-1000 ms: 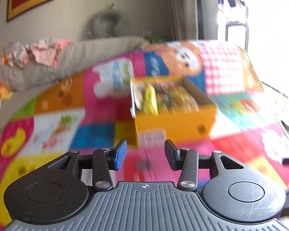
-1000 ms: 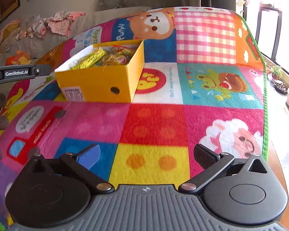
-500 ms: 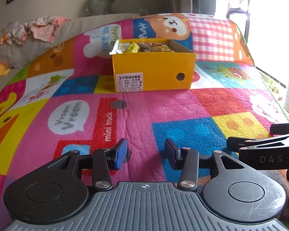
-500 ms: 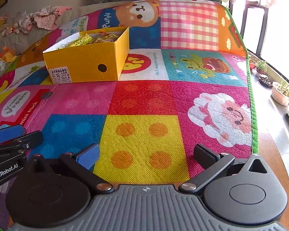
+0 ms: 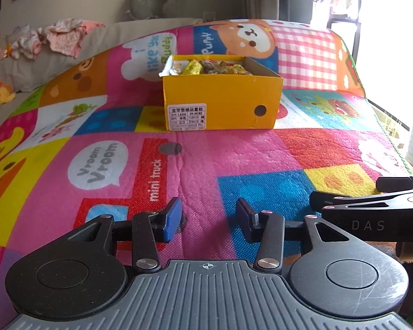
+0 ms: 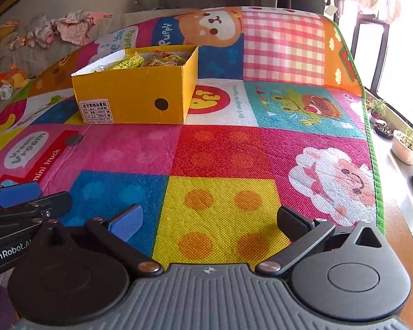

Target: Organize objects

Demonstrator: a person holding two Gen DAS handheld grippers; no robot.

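Readable text around you, operator

Your mat (image 5: 234,148) reads "Vroom Vroom", "mini truck", "Puppy"; the box label (image 5: 186,118) shows "1666", "23"; the gripper bodies read "DAS" and "GenRobot.AI".

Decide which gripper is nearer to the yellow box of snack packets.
Left, narrowly. The left gripper faces the yellow box almost head-on across the mat; the right gripper sits beside it, off to the box's right.

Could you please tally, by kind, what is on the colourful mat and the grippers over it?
Boxes: 1, the yellow box, filled with snack packets too jumbled to count
Mats: 1, the mat
Grippers: 2, the left gripper and right gripper, both open and empty
Total: 4
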